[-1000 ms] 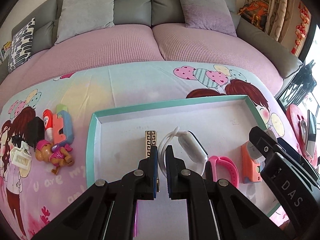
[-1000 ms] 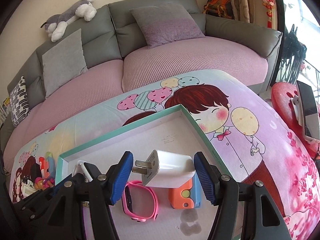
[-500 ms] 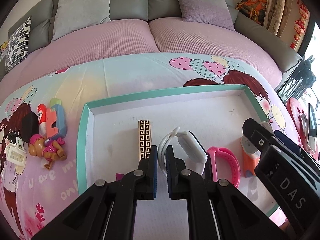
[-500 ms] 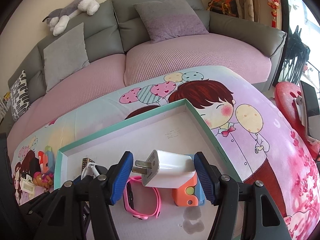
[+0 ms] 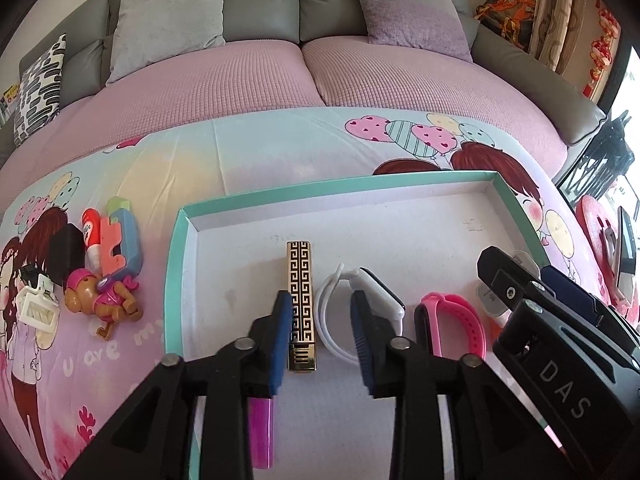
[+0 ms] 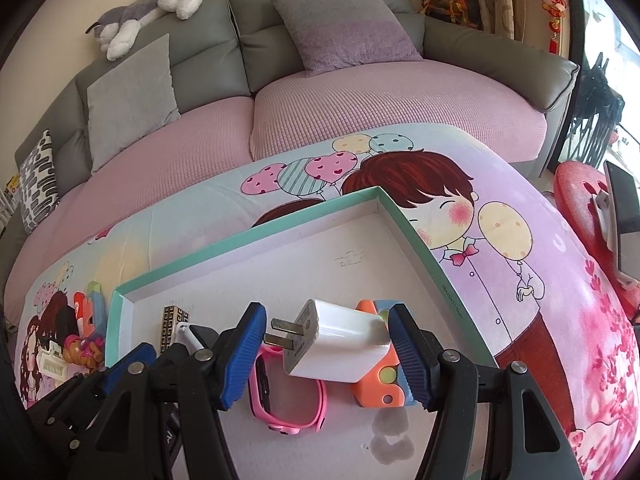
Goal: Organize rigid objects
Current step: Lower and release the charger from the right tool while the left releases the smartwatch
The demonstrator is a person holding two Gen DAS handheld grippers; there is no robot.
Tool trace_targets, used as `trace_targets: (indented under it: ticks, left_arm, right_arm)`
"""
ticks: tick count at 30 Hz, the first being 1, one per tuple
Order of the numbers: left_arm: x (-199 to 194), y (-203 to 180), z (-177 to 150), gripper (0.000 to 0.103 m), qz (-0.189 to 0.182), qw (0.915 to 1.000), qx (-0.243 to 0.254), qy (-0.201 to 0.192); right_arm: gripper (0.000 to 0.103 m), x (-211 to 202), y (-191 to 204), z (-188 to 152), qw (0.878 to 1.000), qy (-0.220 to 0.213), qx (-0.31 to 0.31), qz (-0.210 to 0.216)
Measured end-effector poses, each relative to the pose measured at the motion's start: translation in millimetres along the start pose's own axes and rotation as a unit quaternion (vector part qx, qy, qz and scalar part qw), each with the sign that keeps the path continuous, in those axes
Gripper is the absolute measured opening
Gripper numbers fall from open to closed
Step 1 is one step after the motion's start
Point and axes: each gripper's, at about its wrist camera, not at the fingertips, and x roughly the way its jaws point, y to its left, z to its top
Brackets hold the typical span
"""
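Note:
A teal-rimmed white box lid [image 5: 176,276] lies on the cartoon bedsheet. In it lie a gold-and-black patterned lighter [image 5: 302,304], a white smartwatch [image 5: 376,292], a pink wristband [image 5: 456,328] and an orange block [image 6: 378,380]. My left gripper [image 5: 320,332] is open above the lighter, which lies free between its pads. My right gripper [image 6: 328,348] holds a white plug charger [image 6: 340,340] above the pink wristband [image 6: 288,396]; it also shows in the left wrist view [image 5: 552,312].
Loose toys lie on the sheet left of the box: a pink puppy figure [image 5: 100,300], an orange-and-blue puzzle toy [image 5: 120,240], a black block [image 5: 66,248], a white clip [image 5: 36,308]. A purple pen [image 5: 260,432] lies under the left gripper. A sofa with cushions [image 6: 340,32] stands behind.
My left gripper has opened and let go of the patterned lighter, which now lies in the box. The right gripper still holds the charger, slightly nearer the box.

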Motion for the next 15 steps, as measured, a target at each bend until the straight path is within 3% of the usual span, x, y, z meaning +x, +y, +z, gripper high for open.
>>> trace_targets:
  ticks: [7,9,15]
  left_arm:
    - [-4,6,2,0.041,0.001,1.0000,-0.008,-0.005]
    - [-6,9,2,0.050,0.002,0.9999,-0.012,-0.007]
    - [-9,24,3,0.058,0.013,0.9993,-0.033,-0.013]
  right_arm:
    - [0.068,-3,2,1,1.000,-0.007,-0.005,-0.003]
    - [0.072,-6,3,1,1.000,-0.013,-0.007,0.000]
    - [0.077,-5,6,1,1.000,-0.011,-0.012,0.007]
